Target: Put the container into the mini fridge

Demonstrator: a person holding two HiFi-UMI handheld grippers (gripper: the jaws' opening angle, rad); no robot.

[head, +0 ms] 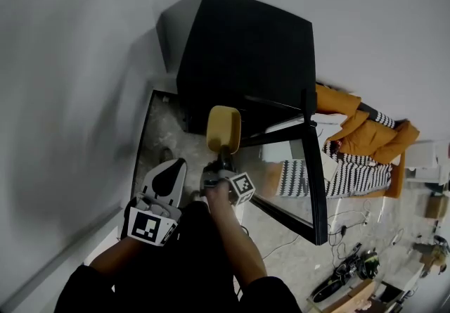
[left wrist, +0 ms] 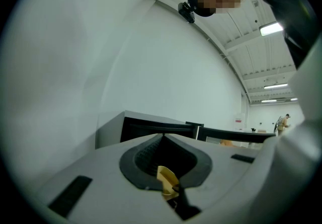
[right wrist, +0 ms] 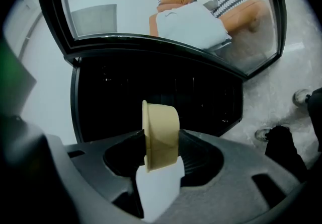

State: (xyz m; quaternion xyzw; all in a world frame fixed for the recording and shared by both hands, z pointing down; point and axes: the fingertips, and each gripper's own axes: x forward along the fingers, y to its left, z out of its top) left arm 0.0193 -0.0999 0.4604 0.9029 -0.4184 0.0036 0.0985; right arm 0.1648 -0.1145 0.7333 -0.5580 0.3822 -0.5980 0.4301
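Standing swung wide on the right, the glass door (head: 313,164) of the black mini fridge (head: 246,58) walls off that side. Beyond it sit an orange sofa (head: 365,132) and a striped blanket (head: 351,176). A white wall (head: 63,79) runs close along the fridge's left and back, and cables (head: 344,224) with small clutter lie on the floor well to the right. Between the wall and the door's edge, the fridge's dark opening faces the right gripper (head: 224,157). This gripper pinches the tan container (right wrist: 161,132) on its side, rim to the left, in the air just before that opening. The left gripper (head: 172,172) hangs beside it, nearer the wall, its jaws pressed together at the tips. A small yellow scrap (left wrist: 167,182) sits low in the hollow behind them; what it is cannot be told. The marker cube (head: 241,187) on the right gripper shows a black-and-white square pattern.
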